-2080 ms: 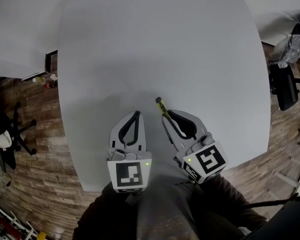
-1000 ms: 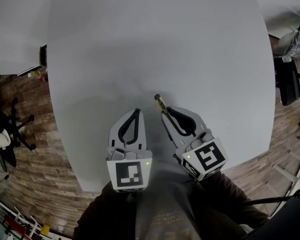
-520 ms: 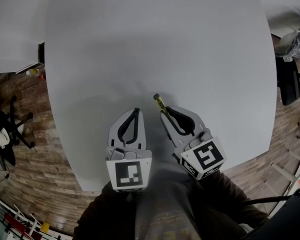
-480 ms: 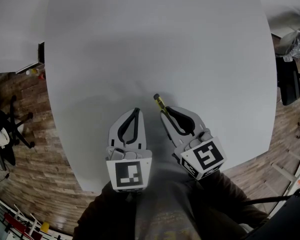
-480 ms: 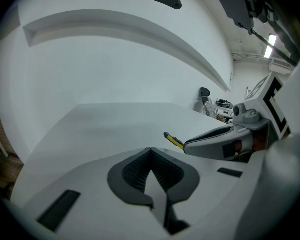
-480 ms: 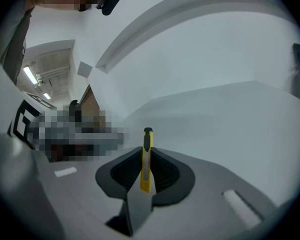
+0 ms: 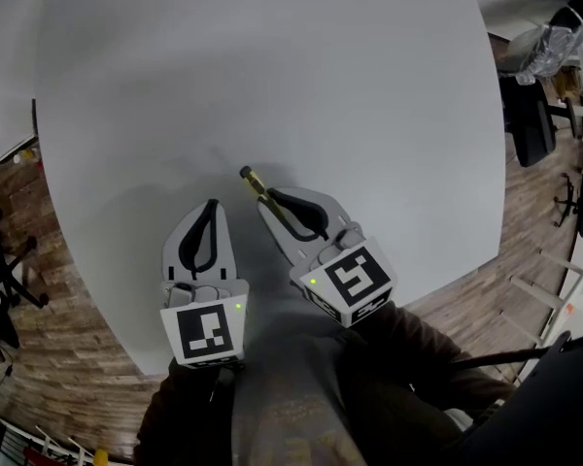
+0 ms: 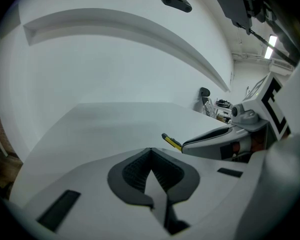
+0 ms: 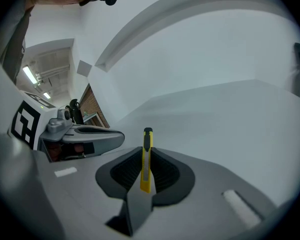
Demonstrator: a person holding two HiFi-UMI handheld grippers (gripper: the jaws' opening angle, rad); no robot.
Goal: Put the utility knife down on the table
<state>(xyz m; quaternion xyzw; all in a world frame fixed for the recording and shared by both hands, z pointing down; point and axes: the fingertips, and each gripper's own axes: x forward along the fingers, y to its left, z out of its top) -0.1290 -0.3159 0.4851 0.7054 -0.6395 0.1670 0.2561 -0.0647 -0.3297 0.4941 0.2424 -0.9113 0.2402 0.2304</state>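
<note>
1. Utility knife (image 7: 254,180), head view: yellow body with a dark end, pinched in the right tool (image 7: 268,198). The dark end pokes out past the jaw tips over the bare grey surface (image 7: 272,66). The left tool (image 7: 210,208) sits just left of the knife and apart from it, jaws pressed together. Cannot tell from here whether the knife touches the surface.

2. Left gripper view: the left tool (image 8: 150,150) is closed pad to pad with nothing between. The knife (image 8: 172,141) shows ahead and to the right, sticking out of the right tool (image 8: 210,136). Open surface (image 8: 115,119) lies beyond the knife.

3. Right gripper view: the knife (image 9: 146,159) stands on edge between the right tool's (image 9: 146,153) ribbed pads. It is clamped along its rear part, dark end pointing forward. The left tool (image 9: 90,136) is left of the knife, and the surface (image 9: 230,114) past the knife is bare.

4. Judgement: the knife is held, not yet set down.
   - Lower until the knife's length lies close along the surface.
   - Spread the jaws slowly. Held on edge, it will likely tip flat.
   - Draw straight back from the knife and keep the left tool off it.
</note>
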